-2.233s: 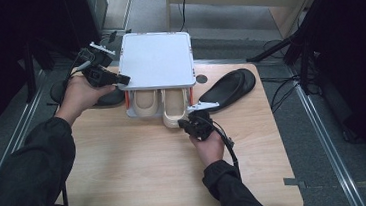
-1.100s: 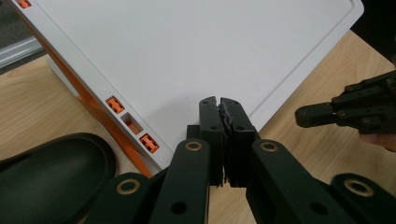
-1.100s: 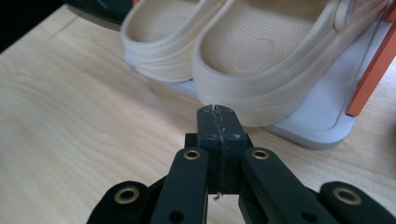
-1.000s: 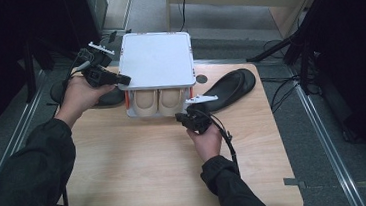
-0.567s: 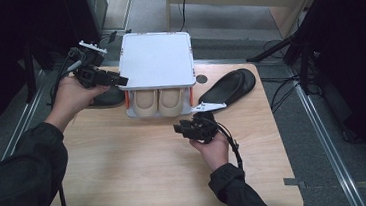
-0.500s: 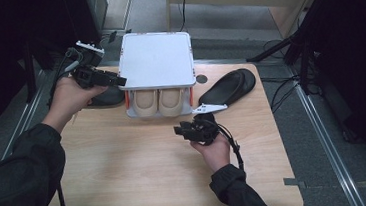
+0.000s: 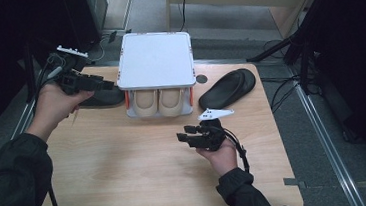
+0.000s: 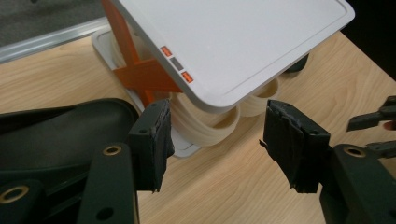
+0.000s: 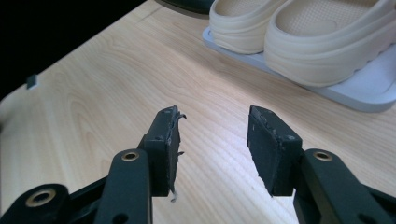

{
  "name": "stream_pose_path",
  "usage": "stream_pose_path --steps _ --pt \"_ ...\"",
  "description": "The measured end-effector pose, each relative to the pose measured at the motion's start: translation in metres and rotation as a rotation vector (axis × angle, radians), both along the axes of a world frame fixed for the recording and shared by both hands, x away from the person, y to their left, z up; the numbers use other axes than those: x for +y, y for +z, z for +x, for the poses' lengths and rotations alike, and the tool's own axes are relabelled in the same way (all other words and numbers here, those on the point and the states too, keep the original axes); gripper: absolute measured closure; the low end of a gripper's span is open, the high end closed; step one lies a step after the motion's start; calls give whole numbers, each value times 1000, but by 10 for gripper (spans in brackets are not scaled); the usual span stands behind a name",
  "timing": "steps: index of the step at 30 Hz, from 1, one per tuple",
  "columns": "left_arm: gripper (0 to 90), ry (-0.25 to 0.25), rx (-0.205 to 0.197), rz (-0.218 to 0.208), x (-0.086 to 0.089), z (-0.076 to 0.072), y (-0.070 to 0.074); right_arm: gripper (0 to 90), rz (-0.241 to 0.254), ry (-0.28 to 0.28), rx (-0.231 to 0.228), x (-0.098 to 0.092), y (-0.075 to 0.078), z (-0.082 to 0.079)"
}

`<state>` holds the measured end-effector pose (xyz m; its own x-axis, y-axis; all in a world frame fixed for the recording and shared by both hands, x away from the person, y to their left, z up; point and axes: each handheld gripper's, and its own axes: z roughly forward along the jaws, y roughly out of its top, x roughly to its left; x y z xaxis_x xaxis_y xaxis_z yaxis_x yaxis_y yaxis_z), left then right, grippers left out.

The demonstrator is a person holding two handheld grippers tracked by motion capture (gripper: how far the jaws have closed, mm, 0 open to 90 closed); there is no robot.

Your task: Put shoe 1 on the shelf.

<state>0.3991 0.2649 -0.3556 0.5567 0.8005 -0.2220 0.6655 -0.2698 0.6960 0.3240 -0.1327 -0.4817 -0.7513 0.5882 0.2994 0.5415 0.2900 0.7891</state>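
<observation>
Cream slippers sit on the white rack's lower shelf at twelve o'clock. Left gripper at ten o'clock and right gripper at centre have just been opening, both wide, holding nothing.

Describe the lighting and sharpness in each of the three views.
High view: the table is evenly lit, its surroundings dark, and the picture is slightly soft. Left gripper view: the white shelf top is bright with a soft sheen; the near jaws are a little blurred. Right gripper view: the cream slippers are sharp and well lit, with a pale glare patch on the wood and black beyond the table edge.
</observation>
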Motion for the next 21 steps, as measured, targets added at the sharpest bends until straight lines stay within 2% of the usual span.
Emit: stream_pose_path --steps 6,9,12,16,21 --pt "432 22 -6 5 9 -10 -11 524 -11 -7 -8 -18 6 -6" --pt "469 16 -18 31 13 -15 -18 520 8 -19 -11 -27 3 -9" --pt "477 27 -17 8 18 -19 -25 521 5 -39 7 -35 1 -11" --pt "525 20 -31 17 20 -27 -33 519 8 -47 -9 -40 3 -12" --pt "591 26 -13 5 20 -32 -46 523 -4 -66 -21 -44 0 -13"
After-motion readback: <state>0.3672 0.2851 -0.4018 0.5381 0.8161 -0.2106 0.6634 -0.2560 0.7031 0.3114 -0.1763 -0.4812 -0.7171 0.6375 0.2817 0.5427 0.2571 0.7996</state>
